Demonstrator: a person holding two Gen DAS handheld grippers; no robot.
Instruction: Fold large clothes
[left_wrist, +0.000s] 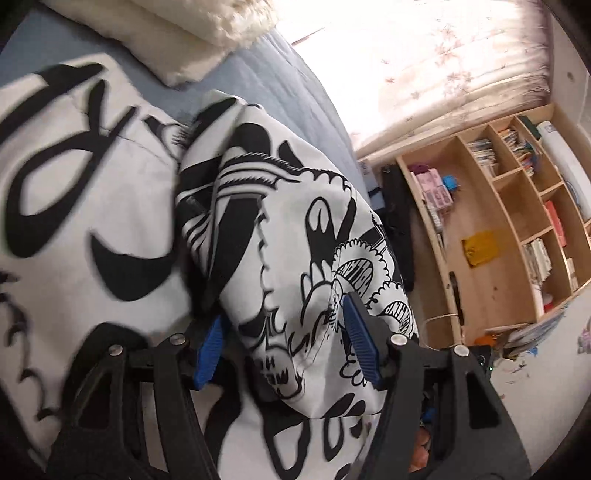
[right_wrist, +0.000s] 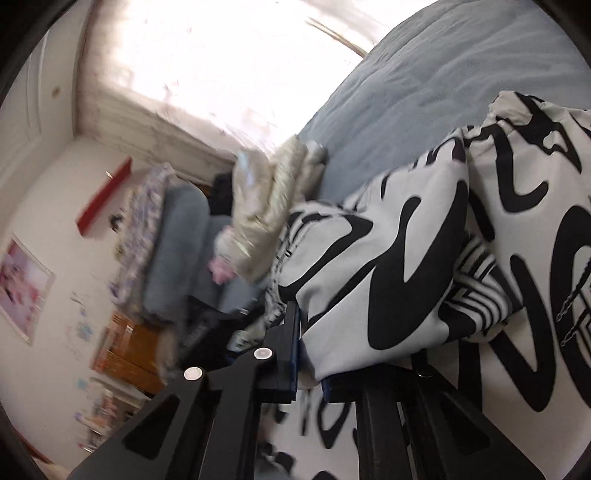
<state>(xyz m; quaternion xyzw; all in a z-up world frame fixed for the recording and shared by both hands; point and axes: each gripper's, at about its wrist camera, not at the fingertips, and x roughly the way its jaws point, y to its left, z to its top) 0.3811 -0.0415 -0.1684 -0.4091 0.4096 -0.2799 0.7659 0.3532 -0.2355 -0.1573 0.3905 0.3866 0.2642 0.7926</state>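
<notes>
my left tool (left_wrist: 286, 349) stands with its blue pads (left_wrist: 364, 345) well apart, a bunched fold of the white garment (left_wrist: 295, 236) lying in the gap between them; the pads sit either side of the cloth and i can't see them pressing on it. my right tool (right_wrist: 308, 360) is pinched nearly together, and an edge of the same garment (right_wrist: 388, 280) runs down into the narrow slot between its fingers, so i read it as gripping the cloth.

the garment is large, white, printed with heavy black lettering and cartoon shapes. it lies spread and heaped on the bed (left_wrist: 266, 77), part flat to the left in the left wrist view, part rolled up into a ridge in front of the left tool. the bed carries a grey-blue cover (right_wrist: 424, 96).

at the far end of the bed, in the left view, lies a folded cream blanket (left_wrist: 192, 33). in the right view a pale quilted bundle (right_wrist: 273, 206) lies at the bed's left edge, with a grey cushion (right_wrist: 177, 251) beyond it.

further out, right of the bed in the left view, a wooden shelf unit (left_wrist: 509, 206) holds books and small boxes, under a bright window with a flowered curtain (left_wrist: 436, 59). the right view is blurred; a framed picture (right_wrist: 22, 284) hangs on the wall at left.
</notes>
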